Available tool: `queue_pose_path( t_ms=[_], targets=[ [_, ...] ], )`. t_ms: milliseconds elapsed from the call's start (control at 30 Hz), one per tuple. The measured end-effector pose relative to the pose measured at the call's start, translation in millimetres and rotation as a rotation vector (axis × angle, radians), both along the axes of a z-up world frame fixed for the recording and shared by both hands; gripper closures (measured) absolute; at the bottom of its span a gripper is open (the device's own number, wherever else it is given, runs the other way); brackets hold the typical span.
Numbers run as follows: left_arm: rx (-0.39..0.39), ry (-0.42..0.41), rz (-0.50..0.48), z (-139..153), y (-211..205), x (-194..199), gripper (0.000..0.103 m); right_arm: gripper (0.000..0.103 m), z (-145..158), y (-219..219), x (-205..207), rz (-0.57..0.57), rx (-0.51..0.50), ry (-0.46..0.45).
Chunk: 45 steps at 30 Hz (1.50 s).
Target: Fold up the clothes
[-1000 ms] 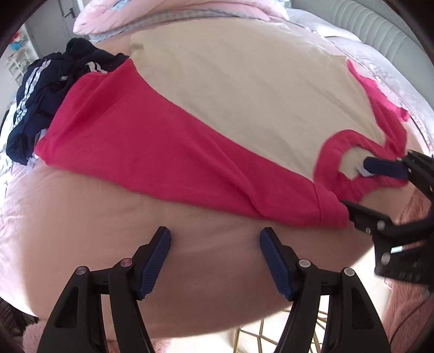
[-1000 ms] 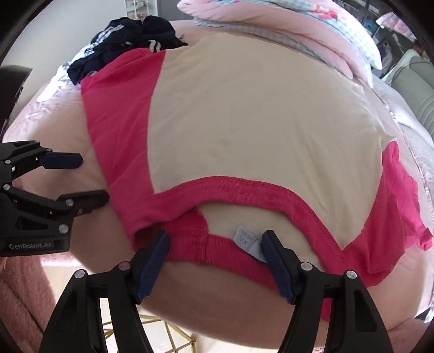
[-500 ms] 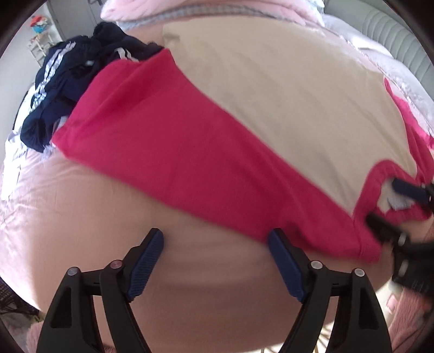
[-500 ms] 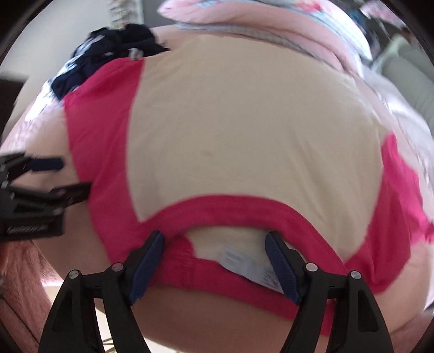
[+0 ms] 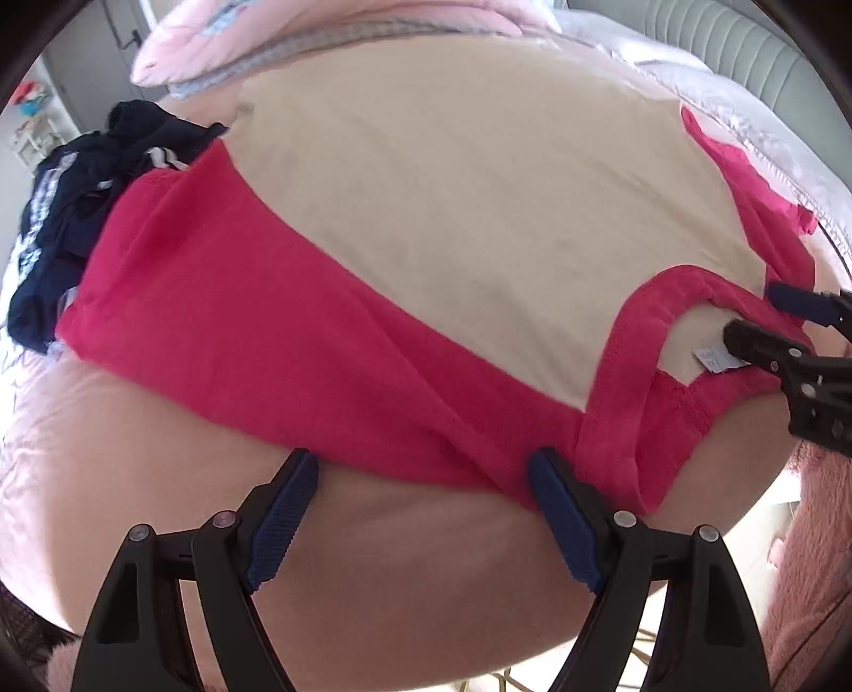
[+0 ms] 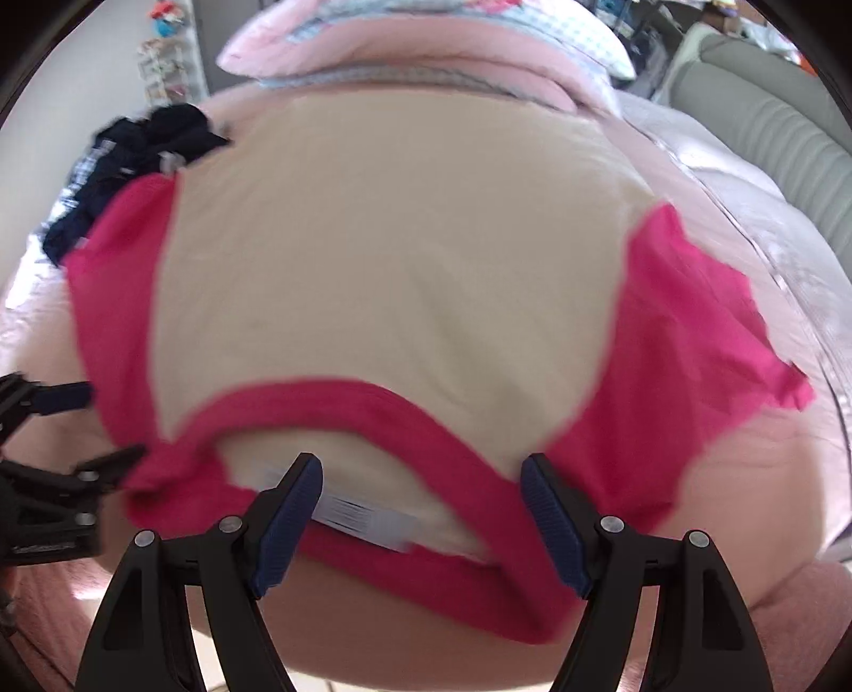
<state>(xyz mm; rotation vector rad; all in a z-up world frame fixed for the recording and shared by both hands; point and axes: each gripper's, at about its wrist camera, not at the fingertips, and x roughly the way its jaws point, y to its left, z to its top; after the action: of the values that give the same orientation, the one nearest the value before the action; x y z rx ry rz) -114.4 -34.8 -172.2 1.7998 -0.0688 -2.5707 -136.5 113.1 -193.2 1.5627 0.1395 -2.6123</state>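
Note:
A cream T-shirt (image 5: 452, 213) (image 6: 373, 293) with pink sleeves and a pink collar (image 5: 628, 346) (image 6: 319, 394) lies spread flat on a pink bed (image 5: 160, 479). My left gripper (image 5: 420, 468) (image 6: 104, 426) is open, with its fingertips at the near edge of the left pink sleeve by the shoulder; nothing is pinched. My right gripper (image 6: 420, 474) (image 5: 767, 319) is open over the back of the collar. The white neck label (image 6: 357, 516) (image 5: 716, 359) lies just inside its left finger. Neither gripper's pads press on cloth.
A crumpled navy garment (image 5: 69, 213) (image 6: 138, 154) with white stripes lies at the shirt's far left corner. Pink pillows (image 5: 319, 32) (image 6: 426, 48) are stacked behind it, with a grey headboard (image 5: 745, 53) at the right. A fluffy pink rug (image 5: 820, 532) lies below the bed's near edge.
My left gripper has opened wider and come from the bare bed up to the sleeve's edge. My right gripper has slid right along the collar and rolled a little.

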Motion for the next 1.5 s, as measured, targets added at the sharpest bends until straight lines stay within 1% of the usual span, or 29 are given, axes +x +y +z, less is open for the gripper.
queue_pose_path(
  t_ms=[33, 67, 100, 167, 233, 300, 367, 400, 500, 533, 600, 633, 700, 767, 833, 867, 900, 933, 967, 1000, 1033, 1100, 1133, 1233, 1300, 1333, 1367, 1400, 1500],
  targets=[
    [0.005, -0.032, 0.001, 1.4, -3.8, 3.6, 0.019, 0.027, -2.0, 13.3, 3.8, -0.013, -0.006, -0.015],
    [-0.001, -0.061, -0.019, 4.0, -5.6, 6.9, 0.019, 0.027, -3.8, 26.4, 7.7, -0.026, -0.014, -0.03],
    [-0.01, -0.077, -0.041, 7.9, -6.8, 9.8, 0.02, 0.027, -0.5, 37.0, 13.3, -0.035, -0.081, -0.031],
    [-0.025, -0.044, -0.069, 21.4, -8.1, 11.0, 0.02, 0.027, 11.3, 54.5, 19.8, -0.069, -0.187, -0.014],
    [-0.022, 0.023, -0.054, 36.1, -9.3, 5.8, 0.02, 0.027, 20.7, 65.7, 16.1, -0.111, -0.188, 0.019],
    [0.01, 0.072, -0.021, 46.5, -8.2, -3.6, 0.02, 0.027, 28.0, 78.0, 13.4, -0.155, -0.169, 0.055],
    [0.019, 0.111, -0.001, 51.7, 2.2, -10.7, 0.02, 0.026, 24.5, 77.2, 1.2, -0.171, -0.164, 0.047],
    [0.012, 0.111, 0.002, 50.0, 10.6, -11.3, 0.02, 0.026, 16.6, 68.9, -6.2, -0.159, -0.16, 0.023],
    [-0.041, 0.032, 0.002, 30.5, 41.6, -1.6, 0.019, 0.026, -8.4, 64.2, -7.1, -0.159, -0.053, -0.019],
    [-0.048, 0.021, 0.005, 26.8, 46.5, 1.4, 0.019, 0.026, -8.8, 66.7, 0.0, -0.163, -0.069, -0.006],
    [-0.029, 0.047, 0.024, 27.9, 39.2, 6.7, 0.019, 0.025, -9.7, 71.7, 14.1, -0.17, -0.102, 0.019],
    [-0.019, 0.057, 0.029, 28.3, 35.9, 11.1, 0.019, 0.025, -9.5, 72.9, 18.9, -0.164, -0.102, 0.017],
    [0.032, 0.068, 0.043, 30.2, 24.7, 20.5, 0.019, 0.025, -6.6, 74.1, 27.7, -0.148, -0.083, 0.023],
    [0.112, 0.079, 0.078, 33.8, 10.0, 28.2, 0.021, 0.025, -3.0, 79.9, 36.1, -0.167, -0.115, 0.029],
    [0.263, 0.097, 0.174, 39.7, -9.5, 38.5, 0.023, 0.026, -0.3, 90.2, 41.0, -0.197, -0.21, 0.034],
    [0.353, 0.109, 0.233, 41.0, -19.3, 44.2, 0.029, 0.031, 0.9, 95.3, 41.8, -0.213, -0.262, 0.036],
    [0.44, 0.115, 0.288, 41.0, -28.2, 49.3, 0.037, 0.035, 1.4, 98.8, 39.3, -0.222, -0.312, 0.031],
    [0.5, 0.11, 0.329, 39.7, -34.5, 52.5, 0.042, 0.044, 1.8, 102.2, 36.9, -0.23, -0.362, 0.026],
    [0.516, 0.103, 0.355, 40.2, -34.6, 57.8, 0.053, 0.055, -0.5, 103.3, 37.6, -0.235, -0.403, 0.012],
    [0.505, 0.096, 0.371, 43.9, -27.8, 68.0, 0.063, 0.059, -3.6, 103.8, 34.9, -0.235, -0.443, -0.011],
    [0.516, 0.092, 0.386, 46.3, -24.1, 77.1, 0.066, 0.064, -6.0, 104.3, 31.2, -0.241, -0.454, -0.028],
    [0.607, 0.092, 0.41, 47.2, -26.6, 92.3, 0.067, 0.065, -4.0, 101.2, 33.4, -0.236, -0.436, -0.024],
    [0.639, 0.094, 0.421, 46.9, -27.5, 97.7, 0.067, 0.065, -3.2, 98.8, 32.4, -0.229, -0.426, -0.025],
    [0.676, 0.103, 0.446, 43.1, -28.8, 101.9, 0.067, 0.065, -3.5, 87.8, 31.0, -0.209, -0.379, -0.025],
    [0.692, 0.109, 0.462, 42.2, -26.5, 97.2, 0.067, 0.065, -5.5, 84.2, 25.7, -0.215, -0.364, -0.012],
    [0.693, 0.112, 0.467, 38.4, -25.1, 93.3, 0.067, 0.063, -6.5, 82.5, 23.0, -0.218, -0.356, -0.006],
    [0.688, 0.115, 0.465, 29.5, -24.8, 86.5, 0.067, 0.057, -7.4, 82.2, 21.9, -0.218, -0.362, 0.002],
    [0.683, 0.119, 0.463, 20.6, -24.5, 79.6, 0.067, 0.054, -8.6, 82.1, 18.4, -0.222, -0.367, 0.013],
    [0.647, 0.131, 0.457, -0.9, -16.3, 56.8, 0.066, 0.053, -8.7, 78.6, 12.4, -0.225, -0.358, 0.037]
  ],
)
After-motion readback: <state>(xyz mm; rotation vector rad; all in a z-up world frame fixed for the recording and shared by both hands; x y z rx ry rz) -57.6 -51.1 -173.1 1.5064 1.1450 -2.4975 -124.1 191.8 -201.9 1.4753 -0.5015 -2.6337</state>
